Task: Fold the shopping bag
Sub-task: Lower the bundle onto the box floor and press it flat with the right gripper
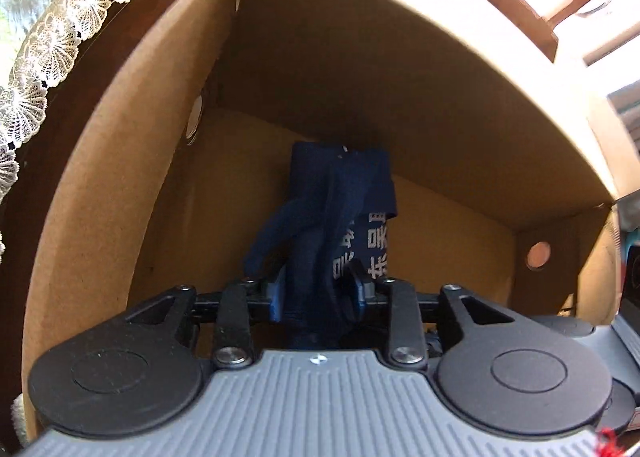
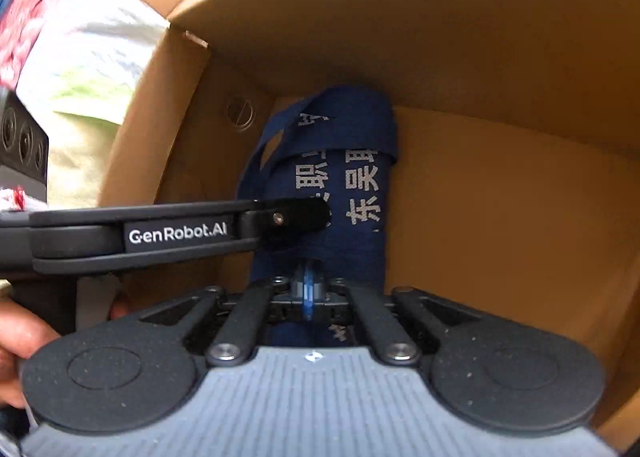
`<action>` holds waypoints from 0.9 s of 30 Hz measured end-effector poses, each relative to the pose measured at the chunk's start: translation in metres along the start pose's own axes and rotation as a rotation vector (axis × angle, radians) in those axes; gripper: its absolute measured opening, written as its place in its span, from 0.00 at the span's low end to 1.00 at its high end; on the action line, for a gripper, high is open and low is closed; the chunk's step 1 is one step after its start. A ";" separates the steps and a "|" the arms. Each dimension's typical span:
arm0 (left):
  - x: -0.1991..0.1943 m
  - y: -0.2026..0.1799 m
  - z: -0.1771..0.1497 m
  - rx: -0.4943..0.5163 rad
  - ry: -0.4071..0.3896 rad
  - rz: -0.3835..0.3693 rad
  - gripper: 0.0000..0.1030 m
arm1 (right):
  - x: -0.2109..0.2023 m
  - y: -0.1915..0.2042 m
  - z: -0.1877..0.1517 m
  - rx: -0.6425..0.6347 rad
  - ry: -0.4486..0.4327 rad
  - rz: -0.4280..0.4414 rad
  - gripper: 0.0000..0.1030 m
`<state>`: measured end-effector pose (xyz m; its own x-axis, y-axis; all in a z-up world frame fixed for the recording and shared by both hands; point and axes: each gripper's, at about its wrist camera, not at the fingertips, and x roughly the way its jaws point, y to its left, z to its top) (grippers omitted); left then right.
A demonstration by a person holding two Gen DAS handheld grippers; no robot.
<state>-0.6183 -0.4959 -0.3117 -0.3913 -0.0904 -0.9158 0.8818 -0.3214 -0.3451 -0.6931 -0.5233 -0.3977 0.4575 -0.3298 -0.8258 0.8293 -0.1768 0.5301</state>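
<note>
Left hand-held gripper (image 1: 318, 293) pinches the folded navy shopping bag (image 1: 340, 225) inside the cardboard box (image 1: 120, 177), near its wall at 12 o'clock. Right hand-held gripper (image 2: 307, 289) has its fingers pressed together over the bag's near end, at 6 o'clock.

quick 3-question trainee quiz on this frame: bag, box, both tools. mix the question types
1. True or false: the folded navy shopping bag is inside the cardboard box.
2. Which tool grips the bag? A) left tool B) right tool C) neither
3. Fill in: the print on the bag is ____ in colour.

Key: 1 true; 2 A; 3 white
</note>
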 end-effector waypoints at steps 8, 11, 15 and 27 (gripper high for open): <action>-0.060 -0.033 0.004 0.094 0.009 0.089 0.34 | 0.009 -0.017 0.007 0.135 0.047 0.068 0.00; -0.097 -0.030 -0.007 0.114 -0.041 0.086 0.35 | 0.008 -0.017 0.008 0.160 0.052 0.072 0.00; -0.131 -0.015 -0.022 0.127 -0.111 0.084 0.35 | 0.002 0.007 0.004 0.062 0.007 -0.038 0.00; -0.133 0.026 -0.026 0.164 -0.205 0.140 0.36 | 0.001 0.053 -0.004 -0.076 -0.036 -0.246 0.00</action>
<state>-0.5364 -0.4677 -0.2045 -0.3284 -0.3277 -0.8859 0.8834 -0.4385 -0.1653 -0.6475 -0.5294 -0.3715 0.2282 -0.3184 -0.9201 0.9366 -0.1862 0.2968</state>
